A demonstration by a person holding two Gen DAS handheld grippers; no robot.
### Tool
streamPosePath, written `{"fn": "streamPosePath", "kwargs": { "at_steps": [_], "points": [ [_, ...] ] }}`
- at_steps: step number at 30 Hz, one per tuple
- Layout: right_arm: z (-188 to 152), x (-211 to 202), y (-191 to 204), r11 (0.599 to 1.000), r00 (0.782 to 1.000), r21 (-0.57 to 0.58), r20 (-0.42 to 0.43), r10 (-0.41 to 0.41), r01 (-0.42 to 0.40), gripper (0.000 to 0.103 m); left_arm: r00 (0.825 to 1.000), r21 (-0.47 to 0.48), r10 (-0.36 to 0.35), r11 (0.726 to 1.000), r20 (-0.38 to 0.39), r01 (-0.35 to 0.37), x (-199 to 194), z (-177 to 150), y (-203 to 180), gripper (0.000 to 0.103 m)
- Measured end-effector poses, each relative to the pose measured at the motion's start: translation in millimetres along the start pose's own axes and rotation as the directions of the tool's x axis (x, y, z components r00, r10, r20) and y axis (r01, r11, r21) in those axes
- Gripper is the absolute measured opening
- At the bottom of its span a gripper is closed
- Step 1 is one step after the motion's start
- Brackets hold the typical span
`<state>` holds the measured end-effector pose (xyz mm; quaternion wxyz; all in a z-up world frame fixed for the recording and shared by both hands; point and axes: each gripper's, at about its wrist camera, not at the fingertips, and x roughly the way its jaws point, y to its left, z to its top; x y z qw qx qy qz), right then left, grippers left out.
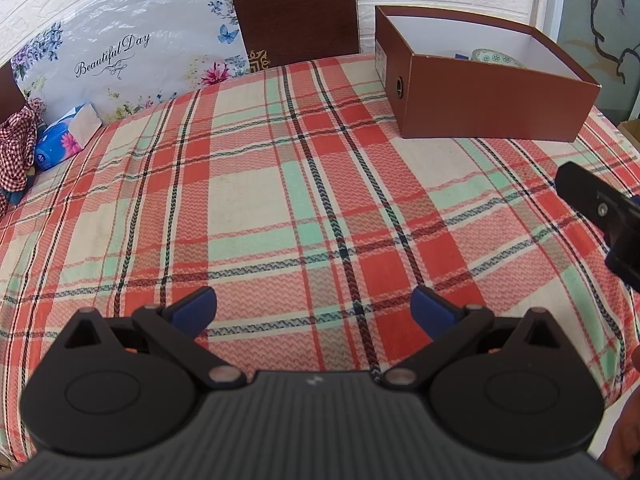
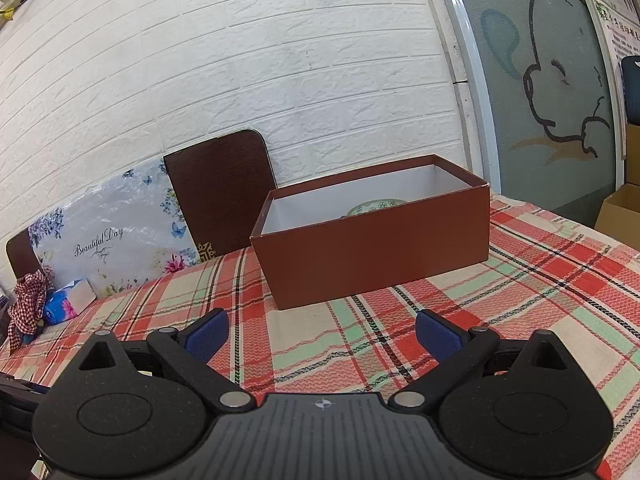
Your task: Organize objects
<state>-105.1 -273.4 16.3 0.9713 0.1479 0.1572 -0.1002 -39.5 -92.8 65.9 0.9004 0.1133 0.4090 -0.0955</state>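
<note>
Reddish-brown cardboard forms the box, which stands open-topped on the plaid cloth covering the surface, its inside white. Within it a patterned plate in green and cream shows just above the near wall, and in the left wrist view a small blue item lies beside that plate; what it is cannot be told. The right claw hovers over the cloth just short of the box, which sits straight ahead of it, its blue-padded fingers spread wide and holding nothing. The left claw is likewise spread wide and empty above the bare cloth, with the box well ahead and to its right, near the far edge. Part of the right claw's black body shows at the right edge of the left wrist view. Behind the box a dark brown board leans against the white brick-patterned wall, and next to it stands a flowered panel printed with "Beautiful Day". At the far left corner lie a blue tissue pack and, touching it, a crumpled red checked cloth.
</note>
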Motion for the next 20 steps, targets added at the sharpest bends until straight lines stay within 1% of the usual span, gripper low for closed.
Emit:
{"fn": "streamPosePath", "kwargs": {
  "at_steps": [10,14,18,20],
  "points": [
    [0.3,1.8,2.9,1.000,1.000,-0.013,-0.004,0.002,-0.002,0.101,1.000,-0.006,-0.005,1.000,0.005,0.005,-1.1,0.2,2.9,0.103],
    [-0.7,2.6,1.9,1.000,1.000,-0.013,-0.011,0.000,-0.001,0.101,0.999,-0.009,-0.047,0.999,0.024,0.047,-4.0,-1.2,3.5,0.103],
    [0.0,1.6,2.3,1.000,1.000,-0.014,-0.004,-0.001,0.001,0.101,0.998,-0.002,-0.045,0.999,0.049,0.046,-8.6,-0.3,2.3,0.103],
    [-0.4,1.9,2.7,1.000,1.000,-0.015,-0.005,-0.001,0.001,0.101,0.998,-0.003,-0.040,0.999,0.045,0.041,-8.0,-0.2,2.7,0.103]
  ]
}}
